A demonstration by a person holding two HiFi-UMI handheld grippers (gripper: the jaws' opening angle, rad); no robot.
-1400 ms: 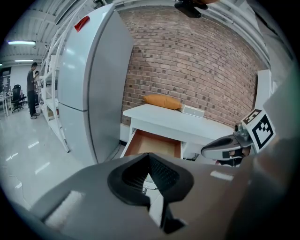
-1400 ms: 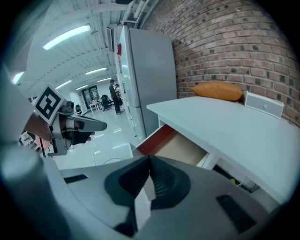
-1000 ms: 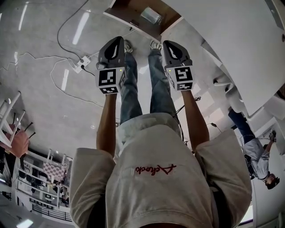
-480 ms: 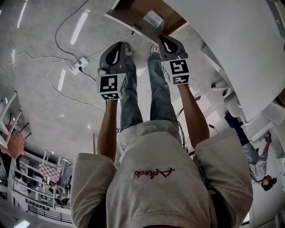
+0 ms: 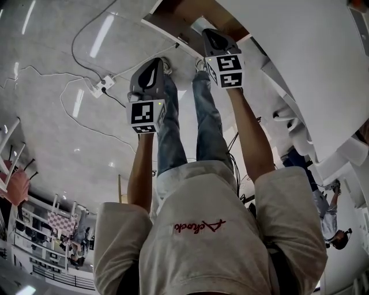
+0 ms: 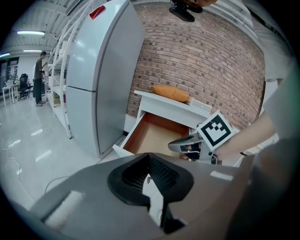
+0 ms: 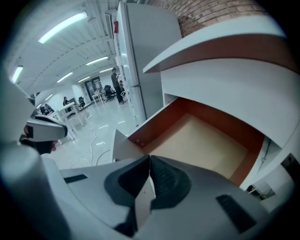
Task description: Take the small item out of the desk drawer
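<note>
Head view: right gripper (image 5: 210, 34) over drawer (image 5: 174, 15)

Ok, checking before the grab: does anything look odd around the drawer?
Nothing spilled or damaged. Oddly, the right gripper at the open drawer has its jaws shut, and the drawer floor in its view looks bare.

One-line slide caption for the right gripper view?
Right gripper, jaws shut with nothing between them, points into the open desk drawer, whose bare wooden floor is in view.

The drawer (image 7: 201, 140) is lined in matt, wood-looking board. The floor (image 5: 52, 121) is glossy and reflective; the brick wall (image 6: 206, 61) looks rough.
</note>
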